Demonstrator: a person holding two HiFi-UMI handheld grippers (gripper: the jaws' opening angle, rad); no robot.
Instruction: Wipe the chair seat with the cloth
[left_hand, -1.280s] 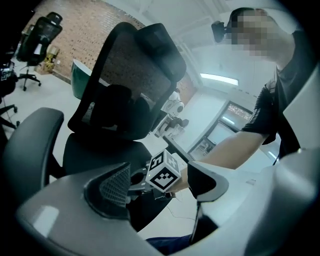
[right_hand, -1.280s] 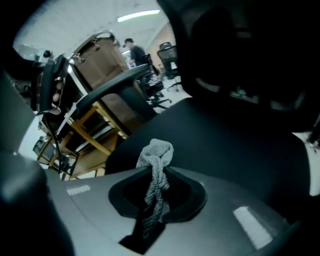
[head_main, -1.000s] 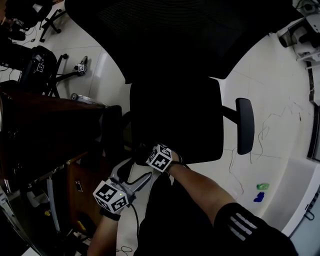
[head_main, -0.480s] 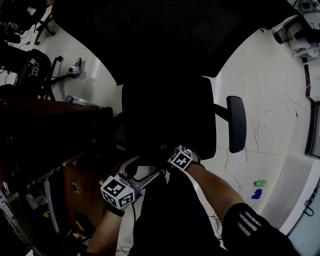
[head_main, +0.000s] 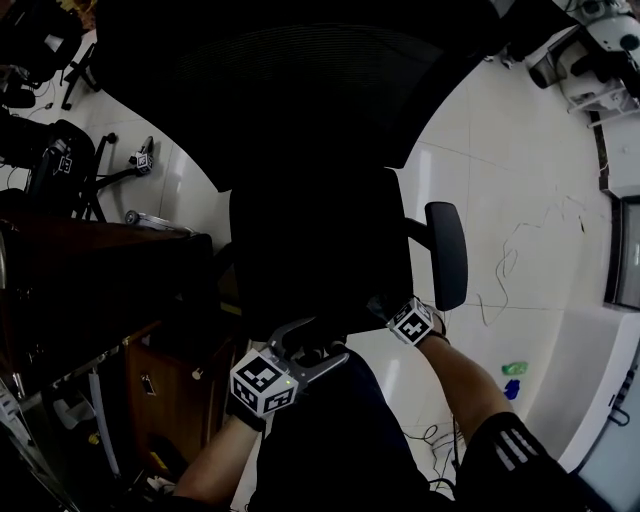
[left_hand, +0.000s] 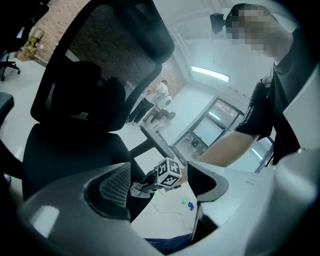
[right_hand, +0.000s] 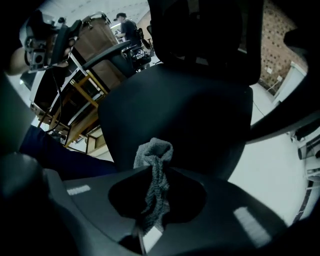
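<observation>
Cloth (right_hand: 153, 152): one only, a grey twisted wad clenched in the right gripper (right_hand: 156, 174), with a small bunch poking past the jaws. It hangs at the front right corner of the seat (head_main: 320, 250), at about 4 o'clock in the head view. Whether it touches the seat I cannot tell.

The left gripper (left_hand: 158, 192) hovers at 6 o'clock by the front edge, jaws released and grasping nothing.

Risks, as I judge them:
- So little cloth sticks out that a low stroke could drag the jaws on the seat.
- A hard push might tug the wad loose.
- Nothing steadies the chair, so it may swivel away under pressure.
- A stroke started at the corner could run off the edge.

Count: two grippers and one black seat, with one armrest (head_main: 447, 255) seen at 3 o'clock. Two small bits, green (head_main: 515, 368) and blue (head_main: 512, 389), lie on the floor (head_main: 520, 180) at 4 o'clock.
</observation>
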